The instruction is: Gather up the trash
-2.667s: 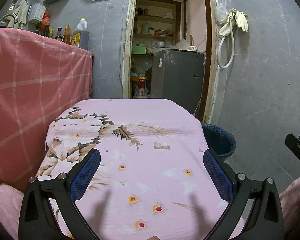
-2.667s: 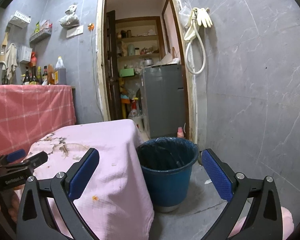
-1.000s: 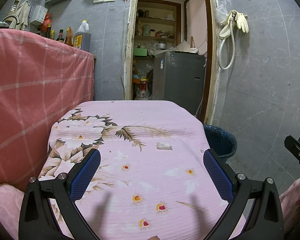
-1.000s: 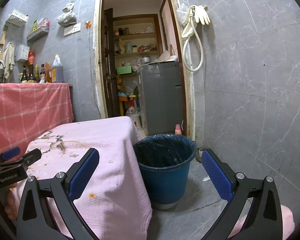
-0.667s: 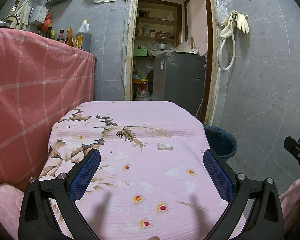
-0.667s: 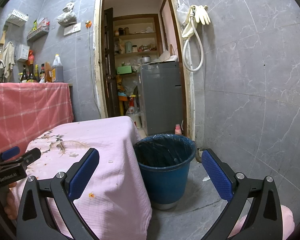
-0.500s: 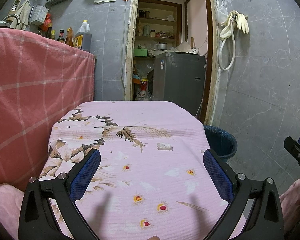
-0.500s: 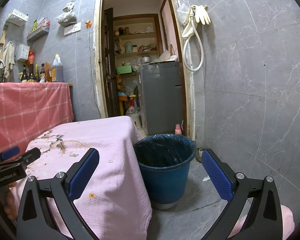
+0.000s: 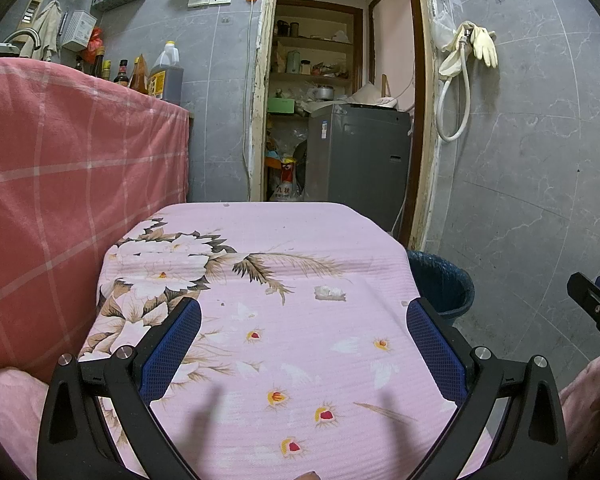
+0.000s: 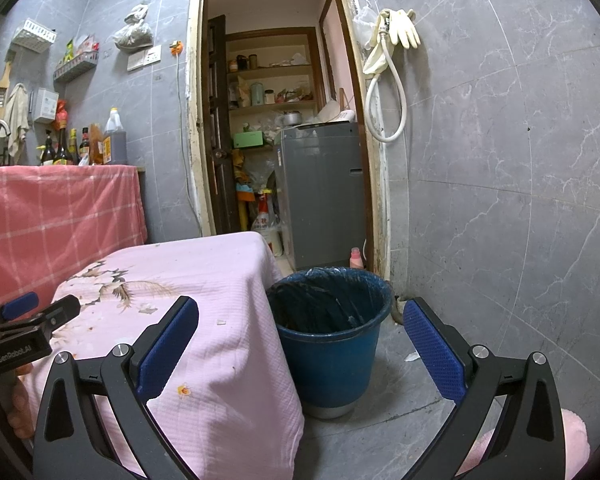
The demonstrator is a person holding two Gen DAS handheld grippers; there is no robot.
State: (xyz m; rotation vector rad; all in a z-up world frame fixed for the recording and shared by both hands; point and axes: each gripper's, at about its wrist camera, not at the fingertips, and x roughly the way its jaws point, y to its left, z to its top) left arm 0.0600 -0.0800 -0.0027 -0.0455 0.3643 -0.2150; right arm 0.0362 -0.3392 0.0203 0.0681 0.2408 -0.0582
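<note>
On the desk (image 9: 300, 360) a white scrap (image 9: 329, 292) lies ahead of our left claw (image 9: 300, 344); both claws are spread and empty. We judge its flatness risks pinching cloth, or a dropped carry missing the bin (image 10: 332, 336).

Left wrist view: low over the pink floral table (image 9: 300, 352), facing the open doorway (image 9: 340, 92) at 12 o'clock. Right wrist view: off the table's right edge, close above the blue bin (image 10: 329, 320), facing the same way. Shared: table, bin at 3 o'clock, doorway, grey wall.
</note>
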